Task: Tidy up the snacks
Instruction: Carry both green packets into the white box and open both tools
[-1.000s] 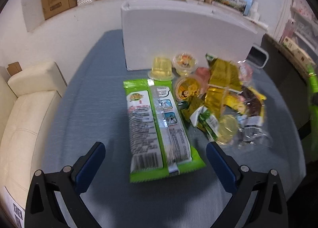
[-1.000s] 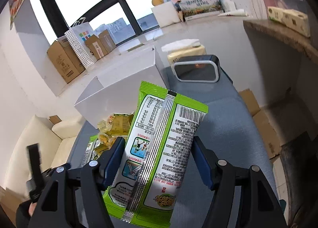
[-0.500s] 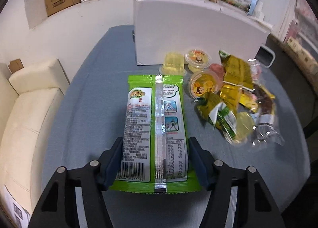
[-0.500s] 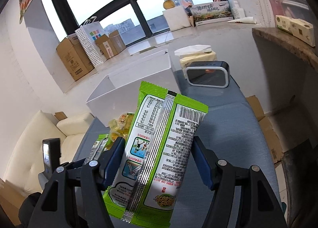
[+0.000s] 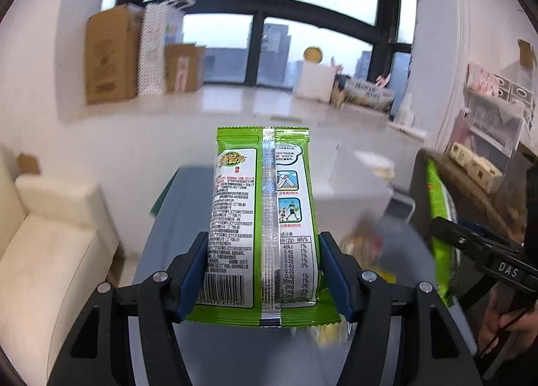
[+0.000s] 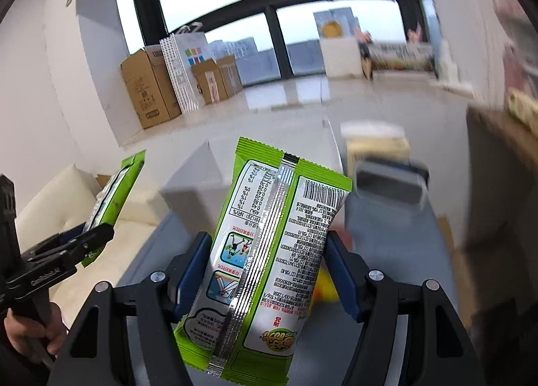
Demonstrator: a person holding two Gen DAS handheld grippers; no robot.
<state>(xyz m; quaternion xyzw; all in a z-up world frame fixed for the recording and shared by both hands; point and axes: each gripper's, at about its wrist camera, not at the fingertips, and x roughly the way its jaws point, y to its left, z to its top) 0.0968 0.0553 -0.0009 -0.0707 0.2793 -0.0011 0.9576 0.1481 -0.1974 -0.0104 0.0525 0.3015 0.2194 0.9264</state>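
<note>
My left gripper (image 5: pixel 263 273) is shut on a green snack packet (image 5: pixel 265 217), held upright in the air above the grey table (image 5: pixel 175 217), back side toward the camera. My right gripper (image 6: pixel 267 270) is shut on a second green snack packet (image 6: pixel 269 251), also lifted and upside down. The right gripper and its packet (image 5: pixel 438 234) show at the right of the left wrist view. The left gripper and its packet (image 6: pixel 114 194) show at the left of the right wrist view. A white box (image 5: pixel 356 190) stands on the table behind the packets. Blurred small snacks (image 5: pixel 363 248) lie below.
A cream sofa (image 5: pixel 50 234) is left of the table. A grey clock-like device (image 6: pixel 390 184) sits at the table's far right. Cardboard boxes (image 6: pixel 151 90) and bags line the window sill. Shelves with goods (image 5: pixel 487 123) stand at the right.
My left gripper closed on the packet lying on the table and lifted it up; the view swung from the tabletop to the window. The right gripper kept its packet and rose slightly.
</note>
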